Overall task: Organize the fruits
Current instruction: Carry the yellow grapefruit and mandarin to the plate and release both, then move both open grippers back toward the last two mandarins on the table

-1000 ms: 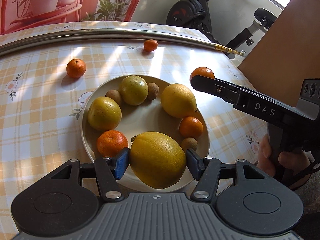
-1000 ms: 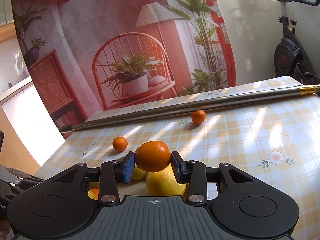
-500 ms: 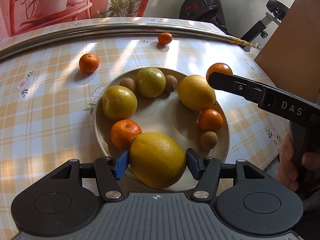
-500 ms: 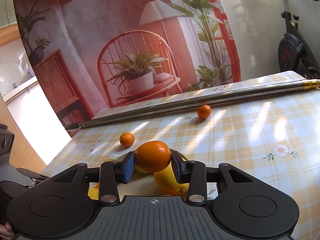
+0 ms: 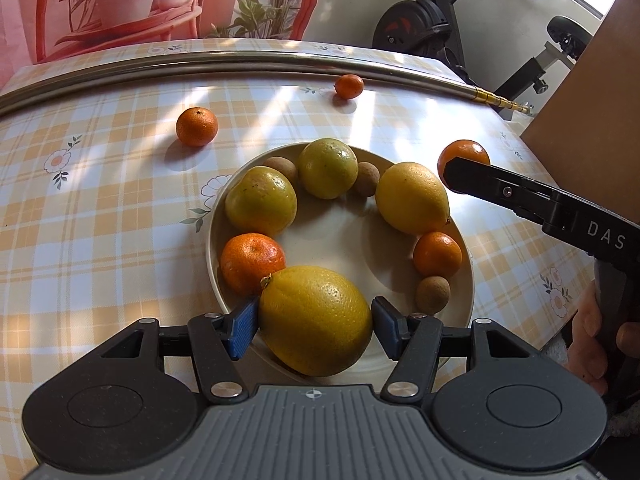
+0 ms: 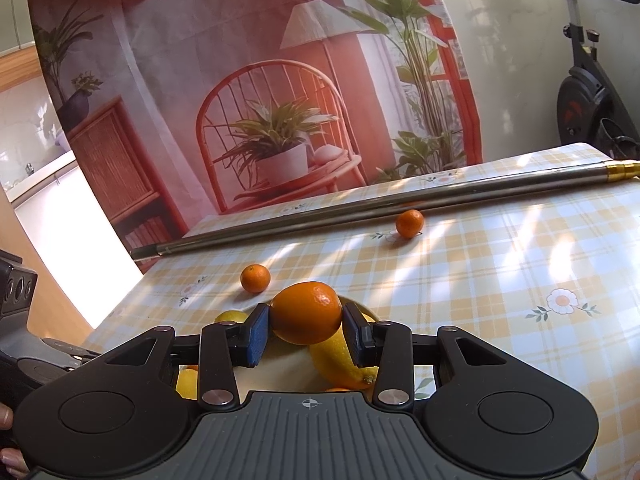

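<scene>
My left gripper is shut on a big yellow lemon and holds it over the near rim of a cream plate. The plate holds yellow-green citrus, a lemon, mandarins and small brown fruits. My right gripper is shut on an orange mandarin and holds it above the plate's right side; it also shows in the left wrist view. Two loose mandarins lie on the checked tablecloth, one left of the plate and one by the far pole.
A long metal pole lies across the far side of the table. An exercise bike stands beyond the table's far right corner. A brown board stands at the right. The table's right edge is close to the plate.
Both grippers have shifted left and slightly back while keeping their fruit; the plate now sits further right in the left wrist view. The fruits on the plate and table have not moved.
</scene>
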